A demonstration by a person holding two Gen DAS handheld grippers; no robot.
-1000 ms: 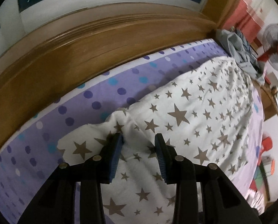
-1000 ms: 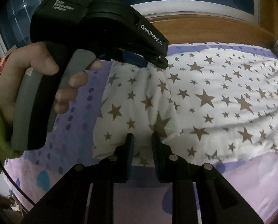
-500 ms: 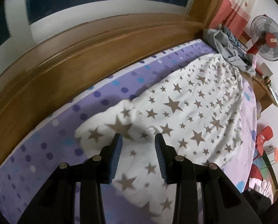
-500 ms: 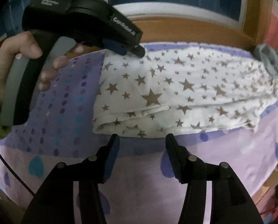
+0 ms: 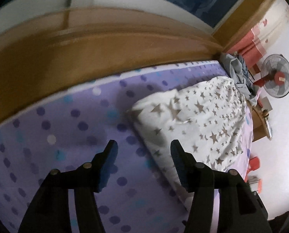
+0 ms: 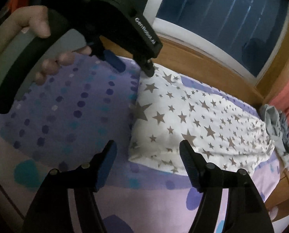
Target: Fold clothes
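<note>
A white garment with grey-brown stars (image 5: 198, 120) (image 6: 198, 124) lies folded lengthwise on the purple dotted bedsheet (image 5: 63, 128) (image 6: 70, 104). My left gripper (image 5: 142, 145) hovers over the sheet just left of the garment's near end; its jaws are opening and nothing is between them. From the right wrist view the left gripper (image 6: 132, 66) shows at the garment's far corner, held by a hand (image 6: 37, 23). My right gripper (image 6: 147, 149) is off the garment's near left corner, jaws opening and empty.
A wooden bed frame (image 5: 86, 54) and a window (image 6: 212, 13) run along the far side. A crumpled grey-blue cloth heap (image 5: 235, 69) (image 6: 276, 124) lies at the garment's far end. A standing fan (image 5: 276, 77) and red items stand past the bed's end.
Both grippers let go of the star garment, spread their jaws and drew back leftward off its end. The garment now lies flat on the sheet.
</note>
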